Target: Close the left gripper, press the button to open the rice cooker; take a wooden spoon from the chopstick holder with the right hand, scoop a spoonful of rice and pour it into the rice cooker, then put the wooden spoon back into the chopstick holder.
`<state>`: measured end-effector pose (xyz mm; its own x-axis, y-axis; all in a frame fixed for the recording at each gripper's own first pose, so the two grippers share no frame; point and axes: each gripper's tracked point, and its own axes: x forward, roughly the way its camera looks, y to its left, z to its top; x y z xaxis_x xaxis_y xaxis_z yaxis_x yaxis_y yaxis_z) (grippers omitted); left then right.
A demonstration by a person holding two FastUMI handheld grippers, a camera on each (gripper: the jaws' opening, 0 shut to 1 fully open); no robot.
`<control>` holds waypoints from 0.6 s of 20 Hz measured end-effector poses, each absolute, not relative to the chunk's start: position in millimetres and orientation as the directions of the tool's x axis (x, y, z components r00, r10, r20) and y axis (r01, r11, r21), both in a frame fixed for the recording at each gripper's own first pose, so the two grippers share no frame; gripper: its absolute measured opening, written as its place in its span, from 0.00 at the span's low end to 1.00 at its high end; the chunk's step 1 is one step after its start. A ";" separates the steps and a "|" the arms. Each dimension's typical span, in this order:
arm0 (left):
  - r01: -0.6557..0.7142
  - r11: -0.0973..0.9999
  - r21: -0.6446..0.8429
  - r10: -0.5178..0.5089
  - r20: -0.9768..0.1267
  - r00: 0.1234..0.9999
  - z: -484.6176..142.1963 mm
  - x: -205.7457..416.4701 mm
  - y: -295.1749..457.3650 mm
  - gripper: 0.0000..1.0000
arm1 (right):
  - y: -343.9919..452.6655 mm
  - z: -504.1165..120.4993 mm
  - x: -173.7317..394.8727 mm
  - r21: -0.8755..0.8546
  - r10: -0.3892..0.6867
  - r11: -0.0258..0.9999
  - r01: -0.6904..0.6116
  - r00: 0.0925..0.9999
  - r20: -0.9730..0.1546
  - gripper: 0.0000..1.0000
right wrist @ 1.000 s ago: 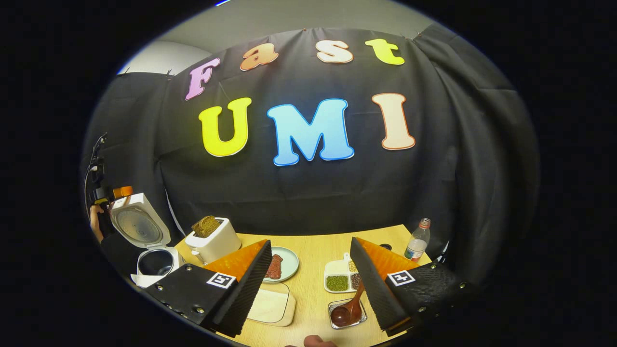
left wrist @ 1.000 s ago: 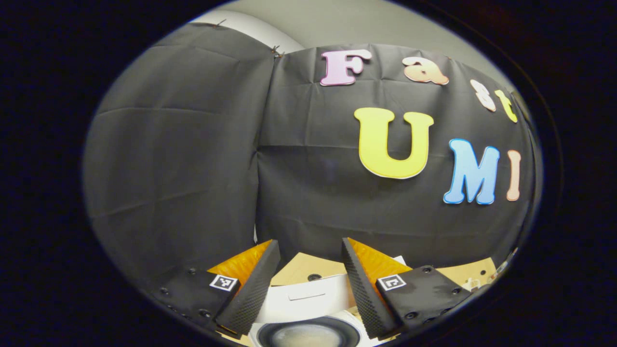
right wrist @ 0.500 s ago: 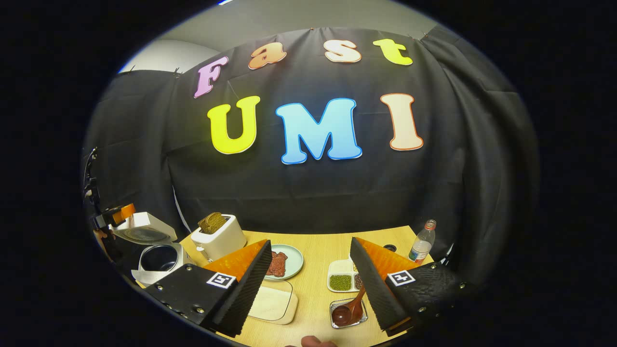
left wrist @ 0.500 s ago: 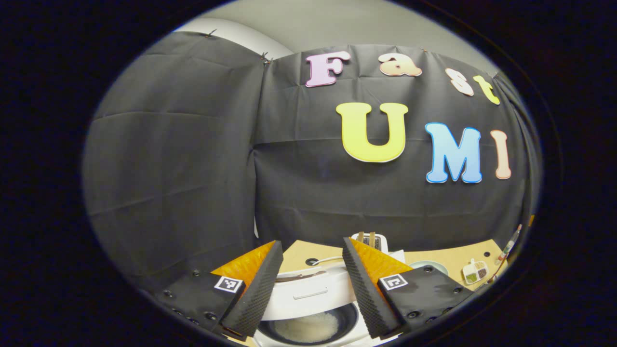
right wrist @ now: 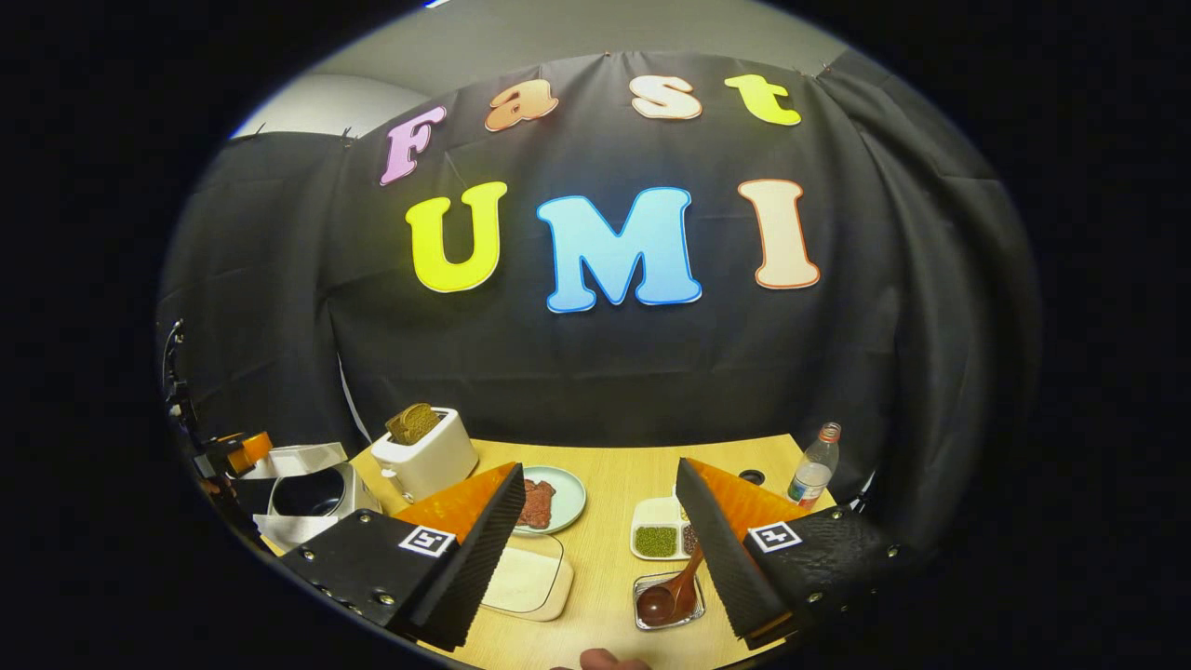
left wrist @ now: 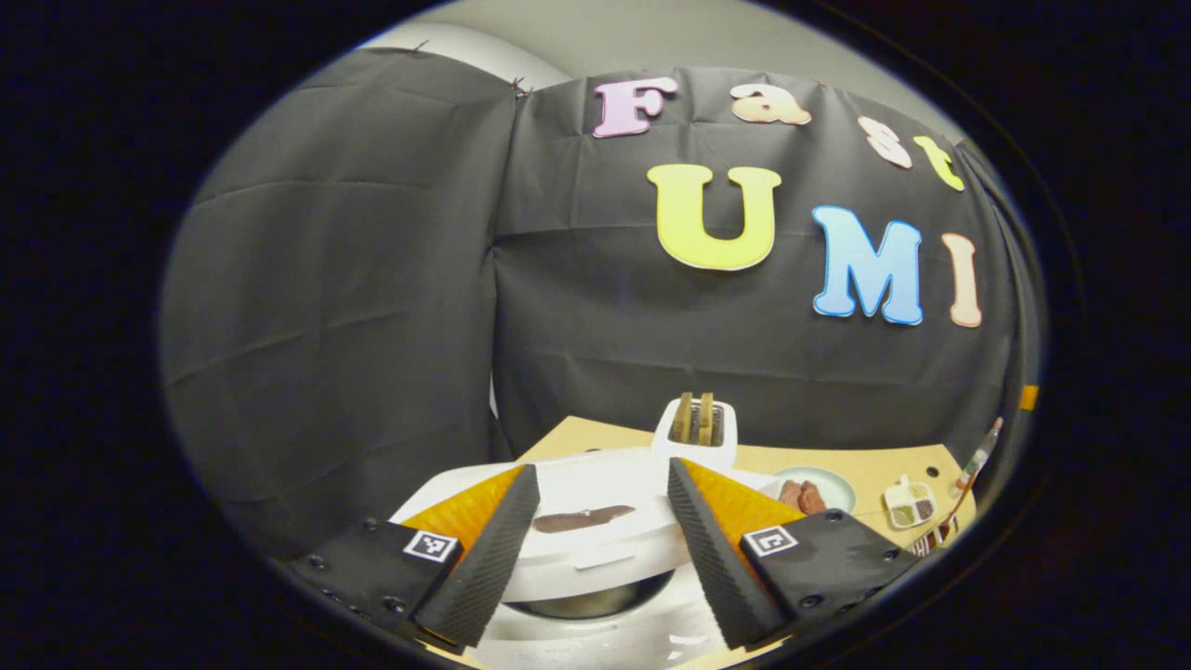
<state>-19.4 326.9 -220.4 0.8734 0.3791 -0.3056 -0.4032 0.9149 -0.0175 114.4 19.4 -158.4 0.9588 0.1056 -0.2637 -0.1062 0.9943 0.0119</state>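
Ribbed pads face each other across a wide gap on the left gripper (left wrist: 600, 549), which holds nothing and hangs just above the white rice cooker (left wrist: 595, 530), whose lid (left wrist: 605, 507) lies low over the pot yet, by the dark slit beneath it, seems not latched. The right gripper (right wrist: 600, 549) is likewise spread wide and empty, poised over the table (right wrist: 614, 484), with the wooden spoon (right wrist: 672, 594) resting bowl-down in a small metal tray (right wrist: 642, 614) just below and between its fingers. Near it sit a divided dish of beans (right wrist: 659, 538), a plate of meat (right wrist: 554, 498), a toaster (right wrist: 423, 456) and a bottle (right wrist: 811, 470). The risk, as I judge it, is that the lid springs up again if it is released unlatched, or that a careless push from the left gripper shoves the cooker toward the table edge. The spoon also looks loosely propped, so a brush from the right fingers could tip it out.
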 end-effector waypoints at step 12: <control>-0.400 0.916 -0.030 0.360 -0.384 0.851 -264.1 -40.0 311.8 0.98 | 25.8 -161.5 108.1 0.011 0.117 0.993 -0.118 0.956 -0.269 0.99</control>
